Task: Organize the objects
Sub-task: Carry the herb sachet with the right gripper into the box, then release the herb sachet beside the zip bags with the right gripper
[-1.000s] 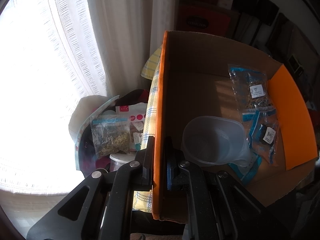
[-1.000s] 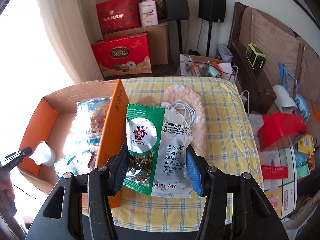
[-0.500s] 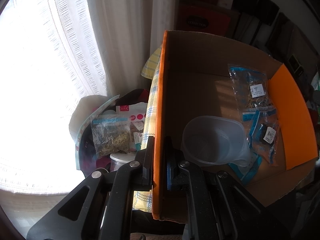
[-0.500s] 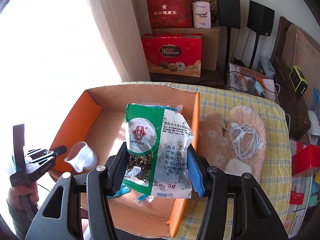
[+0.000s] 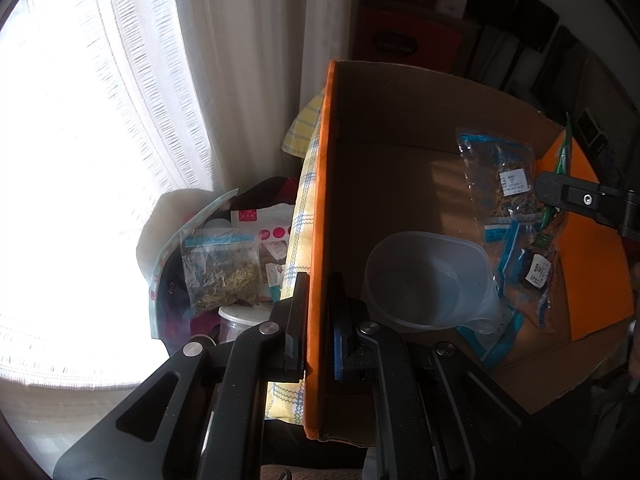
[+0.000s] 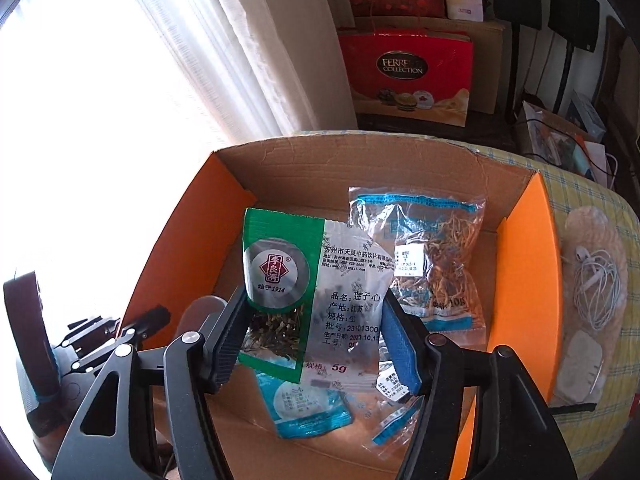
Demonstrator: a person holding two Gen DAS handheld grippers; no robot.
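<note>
Tongs: your right tongs [image 6: 316, 344] pinch the packet [image 6: 316, 292] by its lower sides over the box [image 6: 524, 276]; left tongs [image 5: 318, 320] clamp the box's wall. Packet's light, crinkly, slippery—likely slides.

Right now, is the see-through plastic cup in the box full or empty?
Empty. The clear plastic measuring cup lies tipped on its side in the cardboard box, and its bare inside shows through the mouth.

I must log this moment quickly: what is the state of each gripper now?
Left gripper: closed on the side wall of the cardboard box.
Right gripper: closed, holding the green herb packet above the box.
</note>
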